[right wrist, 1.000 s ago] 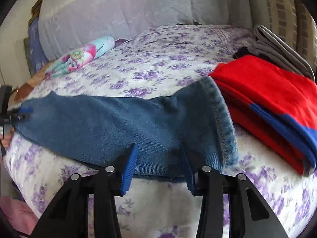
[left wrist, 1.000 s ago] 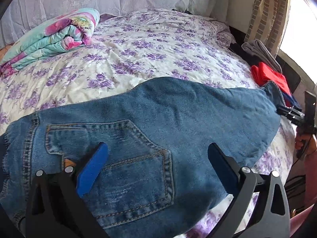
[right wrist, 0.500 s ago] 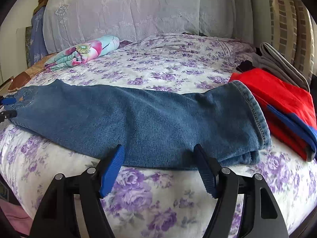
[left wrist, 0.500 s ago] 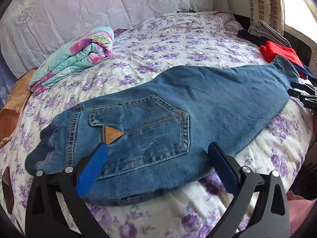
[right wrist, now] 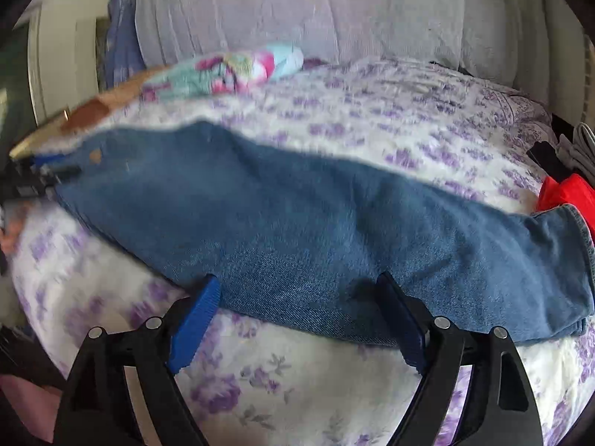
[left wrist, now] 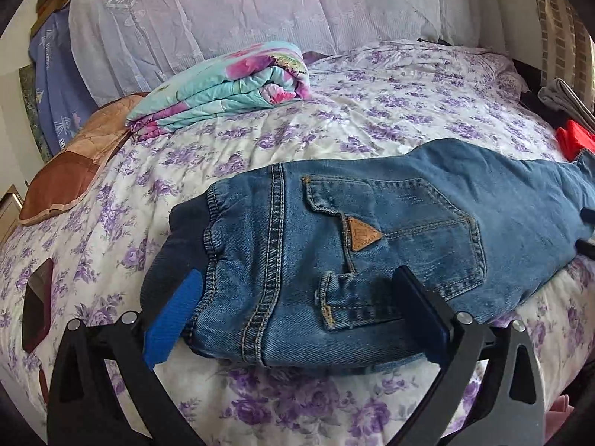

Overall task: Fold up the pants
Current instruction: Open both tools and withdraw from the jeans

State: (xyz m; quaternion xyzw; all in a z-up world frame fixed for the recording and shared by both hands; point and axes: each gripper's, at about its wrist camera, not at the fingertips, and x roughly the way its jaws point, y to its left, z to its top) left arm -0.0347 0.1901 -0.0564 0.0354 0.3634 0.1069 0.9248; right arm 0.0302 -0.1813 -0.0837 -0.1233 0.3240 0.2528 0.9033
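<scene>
While angled down over jeans (right wrist: 316,223), right tongs (right wrist: 297,312) opening, empty.

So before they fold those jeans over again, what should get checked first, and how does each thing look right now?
1. Jeans lie flat, legs stacked along the bed edge: ok.
2. Left gripper open at the waistband end, nothing pinched: ok.
3. Right gripper, jaws opening, near the lower leg, cloth not pressed: ok.
4. Hem clear of the red garment: not ok, they look to touch.
5. Bed beyond the jeans free for folding: ok; the folded blanket lies far off.
6. Under layer smooth: cannot tell.
</scene>
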